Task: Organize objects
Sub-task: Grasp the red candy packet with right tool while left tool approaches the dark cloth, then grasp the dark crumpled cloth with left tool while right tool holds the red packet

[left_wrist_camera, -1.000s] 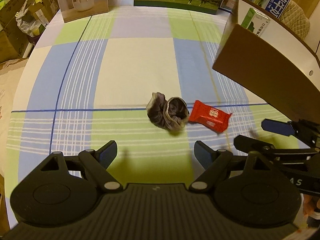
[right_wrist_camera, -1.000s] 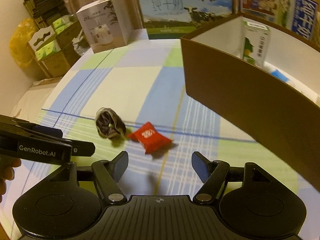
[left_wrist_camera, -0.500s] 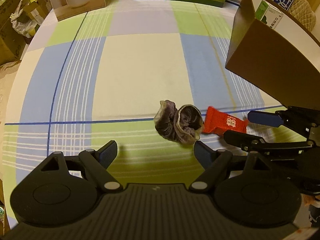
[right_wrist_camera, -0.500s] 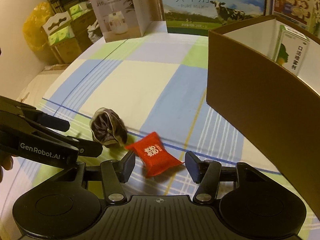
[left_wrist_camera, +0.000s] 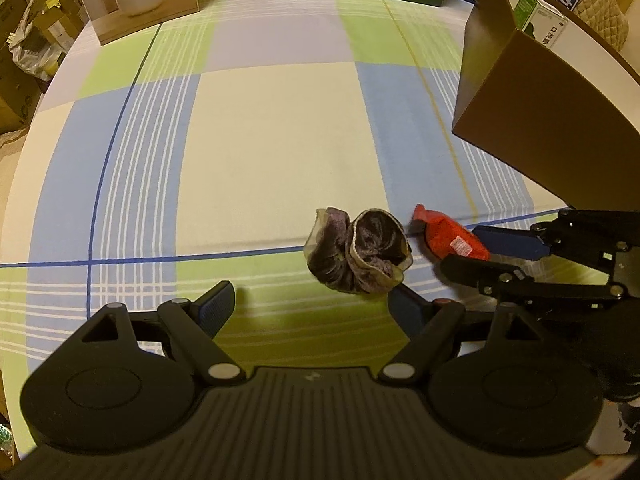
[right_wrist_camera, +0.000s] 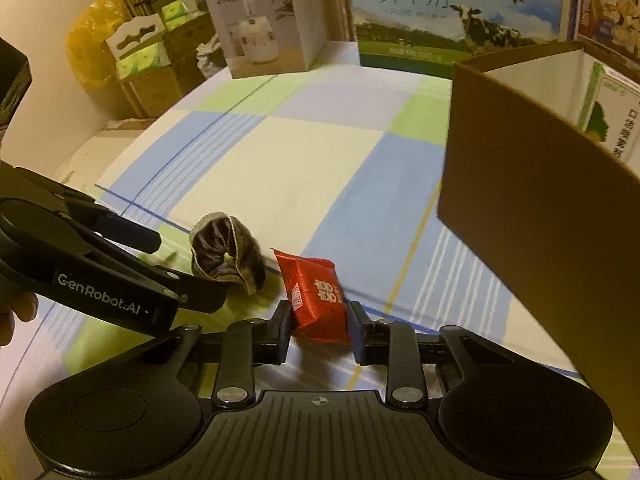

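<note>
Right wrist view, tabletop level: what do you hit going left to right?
Black left gripper → crumpled dark purple fabric scrunchie → red foil snack packet between the right gripper jaws → brown cardboard box.

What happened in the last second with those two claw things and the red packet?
The right gripper moved forward and narrowed its fingers around the red candy packet, which now sits tilted between them. The left gripper, open, crept closer to the dark scrunchie. The scrunchie and brown cardboard box stayed put.
</note>
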`<action>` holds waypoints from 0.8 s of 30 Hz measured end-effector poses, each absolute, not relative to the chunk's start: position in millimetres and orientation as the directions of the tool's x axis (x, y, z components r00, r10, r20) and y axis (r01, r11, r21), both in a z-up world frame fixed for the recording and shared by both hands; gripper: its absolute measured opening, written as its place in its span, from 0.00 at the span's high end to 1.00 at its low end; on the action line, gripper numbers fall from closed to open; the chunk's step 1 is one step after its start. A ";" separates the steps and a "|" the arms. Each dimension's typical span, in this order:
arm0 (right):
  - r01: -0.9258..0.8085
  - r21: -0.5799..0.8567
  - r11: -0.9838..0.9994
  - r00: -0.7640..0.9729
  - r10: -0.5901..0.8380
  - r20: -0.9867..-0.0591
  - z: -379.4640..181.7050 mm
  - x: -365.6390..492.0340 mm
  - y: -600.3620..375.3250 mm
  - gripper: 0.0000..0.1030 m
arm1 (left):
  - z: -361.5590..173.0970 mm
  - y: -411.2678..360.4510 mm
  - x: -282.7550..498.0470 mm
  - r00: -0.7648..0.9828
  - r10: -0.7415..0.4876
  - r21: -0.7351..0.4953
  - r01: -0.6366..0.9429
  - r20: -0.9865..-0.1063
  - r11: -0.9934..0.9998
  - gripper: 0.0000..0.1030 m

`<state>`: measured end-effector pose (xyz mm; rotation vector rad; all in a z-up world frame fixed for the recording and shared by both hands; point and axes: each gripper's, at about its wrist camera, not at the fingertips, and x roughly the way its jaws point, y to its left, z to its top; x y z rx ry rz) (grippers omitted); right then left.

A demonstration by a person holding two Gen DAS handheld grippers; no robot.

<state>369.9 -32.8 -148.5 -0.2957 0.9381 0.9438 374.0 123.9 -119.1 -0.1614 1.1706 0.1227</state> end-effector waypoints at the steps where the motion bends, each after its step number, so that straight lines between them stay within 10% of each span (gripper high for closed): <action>1: -0.790 0.162 0.591 0.252 0.554 -0.793 -147.4 370.2 -34.6 0.74 | -119.4 123.9 374.4 0.385 0.008 -0.066 -0.178 -0.923 0.982 0.22; 16: -0.553 0.094 0.828 0.432 0.382 -0.817 -129.0 377.5 -129.0 0.75 | -120.7 112.5 387.0 0.426 -0.038 -0.095 -0.113 -0.904 0.989 0.24; 24: -0.431 0.057 0.901 0.479 0.282 -0.831 -120.9 359.8 -185.6 0.75 | -123.9 105.2 395.2 0.438 -0.051 -0.098 -0.085 -0.898 0.992 0.49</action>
